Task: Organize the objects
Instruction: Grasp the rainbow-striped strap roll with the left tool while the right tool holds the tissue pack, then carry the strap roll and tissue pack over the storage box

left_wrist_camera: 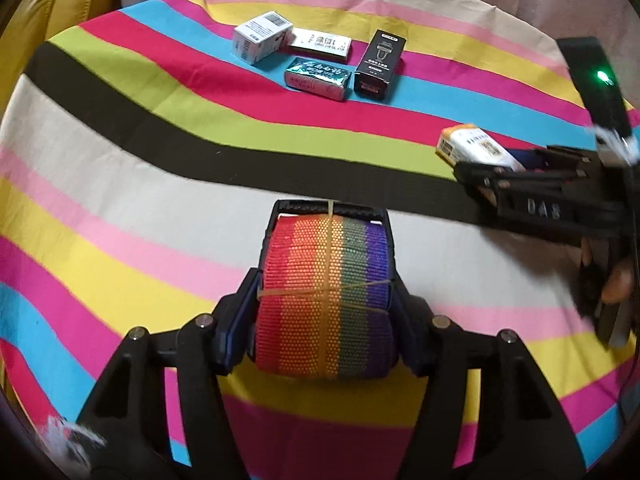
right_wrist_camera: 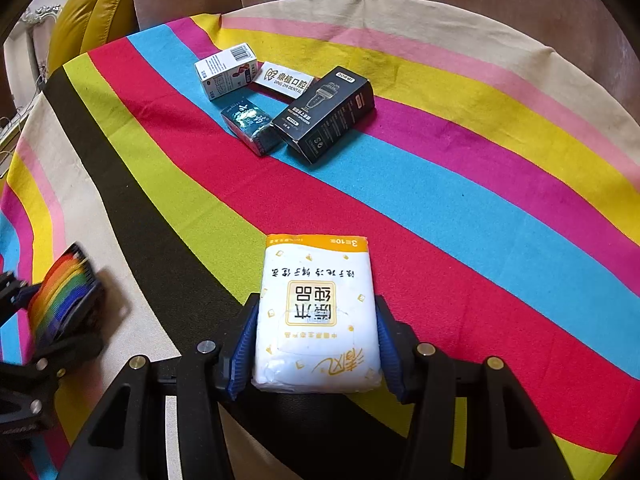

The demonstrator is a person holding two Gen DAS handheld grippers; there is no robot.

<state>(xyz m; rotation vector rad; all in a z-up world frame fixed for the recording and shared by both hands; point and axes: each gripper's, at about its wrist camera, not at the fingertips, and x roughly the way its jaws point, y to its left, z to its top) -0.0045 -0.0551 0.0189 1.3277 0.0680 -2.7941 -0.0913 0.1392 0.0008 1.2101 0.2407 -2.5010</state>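
Four small boxes (right_wrist_camera: 280,96) already sit clustered near the table's (right_wrist_camera: 480,184) far edge, while the left gripper (left_wrist_camera: 326,312) clamps a rainbow strap roll (left_wrist_camera: 326,296) and the right gripper (right_wrist_camera: 316,344) clamps a tissue pack (right_wrist_camera: 318,312), both apparently yet to join them.

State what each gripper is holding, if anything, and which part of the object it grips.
Left gripper: the rainbow strap roll, clamped across its two side edges. Right gripper: the white tissue pack, pinched by its long sides near the end closest to the camera.
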